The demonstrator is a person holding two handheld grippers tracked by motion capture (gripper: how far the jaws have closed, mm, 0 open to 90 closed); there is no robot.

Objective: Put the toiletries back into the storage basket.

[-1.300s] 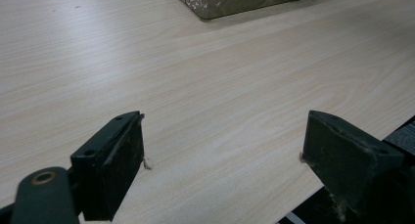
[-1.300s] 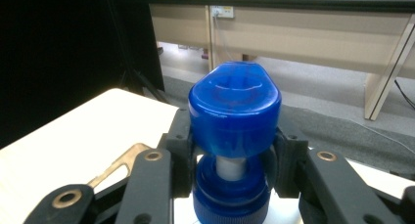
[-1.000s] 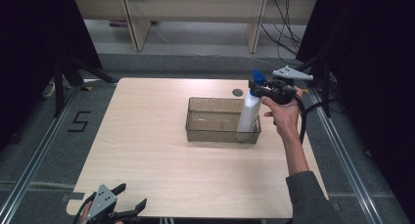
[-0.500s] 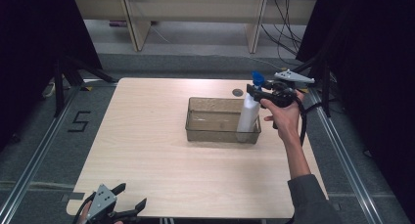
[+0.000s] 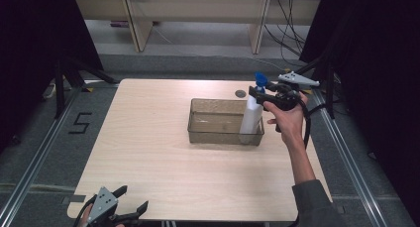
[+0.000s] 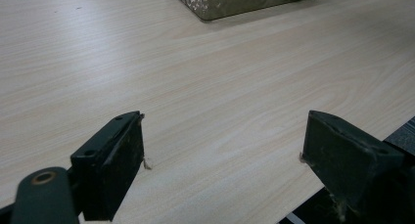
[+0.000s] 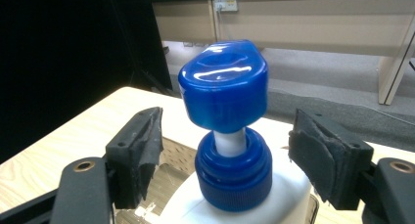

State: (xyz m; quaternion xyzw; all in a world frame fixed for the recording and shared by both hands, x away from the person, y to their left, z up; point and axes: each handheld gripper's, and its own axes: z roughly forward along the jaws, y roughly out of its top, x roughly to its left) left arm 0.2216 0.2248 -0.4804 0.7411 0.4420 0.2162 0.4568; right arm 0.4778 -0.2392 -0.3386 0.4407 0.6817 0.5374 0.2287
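Left gripper [image 5: 130, 209], we note, rests spread and empty at the counter's [image 5: 148, 138] near left corner. Farther right, the white pump bottle [image 5: 250, 119] stands upright at the clear bin's [image 5: 218, 122] right end. Right gripper [image 7: 225, 158] flanks its blue pump, released, not touching.

High view: above the near edge, facing forward and down on the worktop [image 5: 148, 138].
Left gripper view: low, skimming the worktop.
Right gripper view: close on the pump bottle [image 7: 230, 136].
Shared: the bin [image 5: 218, 123].
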